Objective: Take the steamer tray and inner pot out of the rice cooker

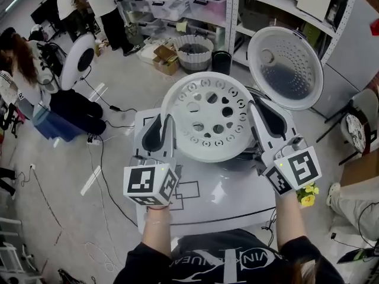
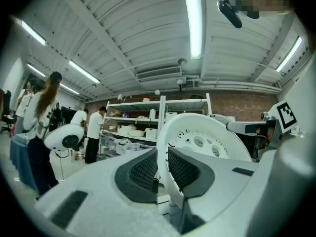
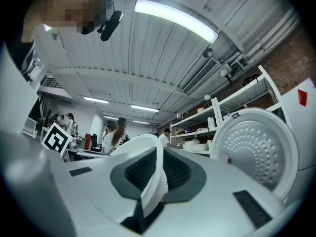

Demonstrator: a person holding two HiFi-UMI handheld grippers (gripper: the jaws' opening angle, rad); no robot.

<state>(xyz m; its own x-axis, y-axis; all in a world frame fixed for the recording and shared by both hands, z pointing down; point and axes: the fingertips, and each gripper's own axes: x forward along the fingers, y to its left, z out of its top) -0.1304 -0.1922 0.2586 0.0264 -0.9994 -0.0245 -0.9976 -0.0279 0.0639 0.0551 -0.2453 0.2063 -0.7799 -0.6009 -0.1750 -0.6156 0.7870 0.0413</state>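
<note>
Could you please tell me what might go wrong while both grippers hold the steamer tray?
Both grippers pinch only the thin rim of the steamer tray: the left gripper on one side, the right gripper opposite. If either slips, the tray could tilt and drop onto the rice cooker below. The open lid stands close behind, so the tray might knock it.

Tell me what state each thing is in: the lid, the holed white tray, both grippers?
Rice cooker lid: open, tipped back.
Steamer tray: held up, gripped at opposite edges.
Left gripper: jaws shut on the tray's rim.
Right gripper: jaws shut on the tray's rim.
</note>
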